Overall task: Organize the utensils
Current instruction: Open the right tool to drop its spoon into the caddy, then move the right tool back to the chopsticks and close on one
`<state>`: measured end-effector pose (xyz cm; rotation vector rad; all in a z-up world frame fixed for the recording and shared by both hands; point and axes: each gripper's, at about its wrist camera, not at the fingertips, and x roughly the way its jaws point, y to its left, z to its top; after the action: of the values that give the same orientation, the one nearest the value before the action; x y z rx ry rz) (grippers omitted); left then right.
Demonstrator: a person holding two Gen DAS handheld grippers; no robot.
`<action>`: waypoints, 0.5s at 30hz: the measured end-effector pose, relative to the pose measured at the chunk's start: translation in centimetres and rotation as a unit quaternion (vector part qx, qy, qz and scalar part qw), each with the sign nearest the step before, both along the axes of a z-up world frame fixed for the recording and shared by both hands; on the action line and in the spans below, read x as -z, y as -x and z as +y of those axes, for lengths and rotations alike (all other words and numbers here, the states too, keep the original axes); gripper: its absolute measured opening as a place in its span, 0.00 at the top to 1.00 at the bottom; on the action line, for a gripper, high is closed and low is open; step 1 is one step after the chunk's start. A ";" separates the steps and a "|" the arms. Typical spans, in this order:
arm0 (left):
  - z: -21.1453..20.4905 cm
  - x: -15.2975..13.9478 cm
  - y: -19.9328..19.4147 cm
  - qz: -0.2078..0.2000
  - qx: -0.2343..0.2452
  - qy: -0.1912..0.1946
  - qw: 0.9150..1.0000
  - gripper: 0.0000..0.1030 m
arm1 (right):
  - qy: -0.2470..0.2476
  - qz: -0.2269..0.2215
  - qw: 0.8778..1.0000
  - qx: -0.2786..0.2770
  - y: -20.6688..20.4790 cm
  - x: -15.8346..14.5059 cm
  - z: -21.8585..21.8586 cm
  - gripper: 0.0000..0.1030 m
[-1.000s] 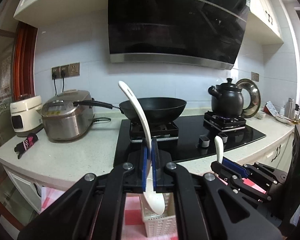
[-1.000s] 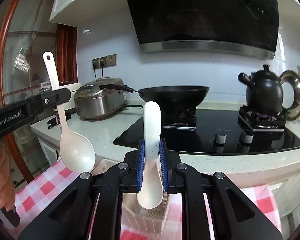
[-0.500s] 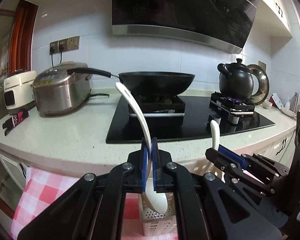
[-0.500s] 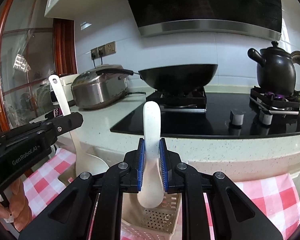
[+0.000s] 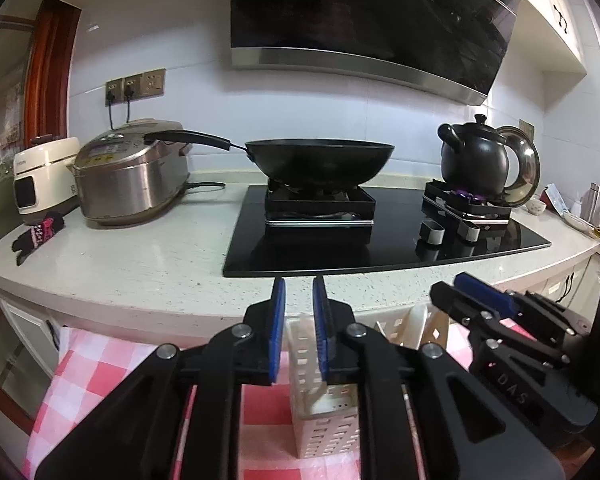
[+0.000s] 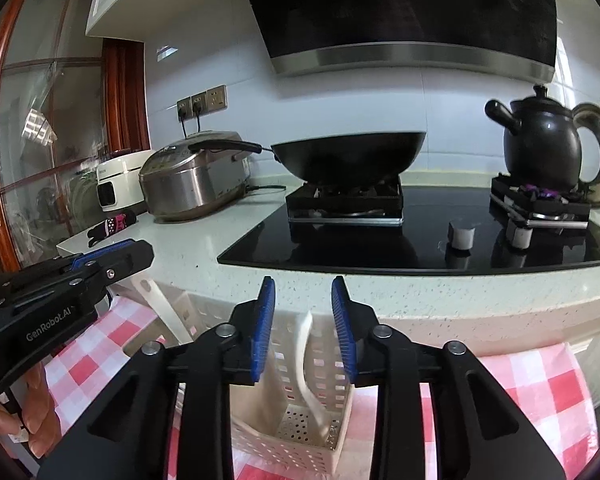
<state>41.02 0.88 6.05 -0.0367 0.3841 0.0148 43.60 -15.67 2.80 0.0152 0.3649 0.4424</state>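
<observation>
Right wrist view shows both hand-held grippers, right (image 6: 303, 322) and left (image 6: 114, 254), jaws just opened and empty, white plastic spoons (image 6: 306, 364) apparently loose in the perforated white plastic basket (image 6: 300, 446), which a careless withdrawal could snag and tip.

We had the left gripper (image 5: 299, 304) low over the white perforated plastic utensil basket (image 5: 326, 416), its blue-padded jaws having just been opening, a narrow gap between them and nothing pinched. Down inside that basket we could make out something white, too hidden to name. The basket stood on a red-and-white checked cloth (image 5: 96, 364). To the right, the right gripper (image 5: 466, 288) reached in over a second white basket (image 5: 420, 322). Beyond ran the speckled pale stone countertop (image 5: 140, 268), with a black wok (image 5: 320, 160) and a black clay kettle (image 5: 474, 158) on the black glass hob (image 5: 380, 248), and a steel rice cooker (image 5: 130, 172) at left.
</observation>
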 end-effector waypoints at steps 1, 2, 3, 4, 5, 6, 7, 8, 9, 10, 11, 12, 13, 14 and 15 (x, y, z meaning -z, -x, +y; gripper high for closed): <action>0.1 -0.3 0.4 -0.001 -0.002 0.003 1.000 0.79 | 0.000 -0.001 1.000 0.001 0.2 -0.3 -0.1 0.71; 0.4 -0.6 1.0 -0.004 -0.004 0.006 1.000 0.71 | -0.001 -0.003 1.000 0.002 0.7 -0.7 -0.1 0.71; 0.6 -1.0 1.4 -0.007 -0.007 0.008 1.000 0.67 | 0.000 -0.005 1.000 0.003 1.1 -1.0 -0.2 0.71; 0.9 -1.4 2.2 -0.014 -0.013 0.011 1.000 0.60 | 0.002 -0.006 1.000 0.003 1.5 -1.2 -0.2 0.71; 1.2 -1.8 2.9 -0.020 -0.018 0.013 1.000 0.58 | 0.004 -0.007 1.000 0.004 1.9 -1.5 -0.3 0.71; 1.5 -2.1 3.4 -0.022 -0.020 0.015 0.999 0.58 | 0.006 -0.010 1.000 0.005 2.6 -1.7 -0.4 0.71; 1.8 -2.4 4.0 -0.023 -0.022 0.016 0.999 0.58 | 0.007 -0.012 1.000 0.005 3.2 -2.0 -0.6 0.71; 2.2 -2.7 4.8 -0.025 -0.027 0.018 0.999 0.57 | 0.007 -0.012 1.000 0.006 3.7 -2.1 -0.7 0.71; 2.5 -2.8 5.6 -0.026 -0.031 0.020 0.999 0.57 | 0.006 -0.012 1.000 0.009 4.4 -2.2 -1.0 0.71; 2.9 -2.9 6.6 -0.028 -0.036 0.022 0.999 0.54 | 0.006 -0.012 1.000 0.011 5.0 -2.3 -1.2 0.71; 3.2 -2.9 7.3 -0.029 -0.039 0.023 0.999 0.51 | 0.006 -0.012 1.000 0.014 5.8 -2.4 -1.4 0.70; 3.5 -2.8 8.2 -0.030 -0.043 0.023 0.998 0.50 | 0.006 -0.010 1.000 0.016 6.4 -2.3 -1.6 0.70; 3.8 -2.6 9.0 -0.029 -0.046 0.023 0.998 0.49 | 0.004 -0.008 1.000 0.018 7.3 -2.2 -1.8 0.70; 4.1 -2.3 10.0 -0.027 -0.049 0.023 0.998 0.47 | 0.003 -0.006 1.000 0.020 8.1 -2.1 -2.1 0.70; 4.4 -1.8 11.2 -0.022 -0.052 0.025 0.998 0.45 | 0.003 -0.004 1.000 0.021 8.8 -1.9 -2.2 0.70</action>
<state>29.79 5.27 7.89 -0.1064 0.3387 0.1076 34.79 -17.87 4.70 0.0160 0.3580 0.4000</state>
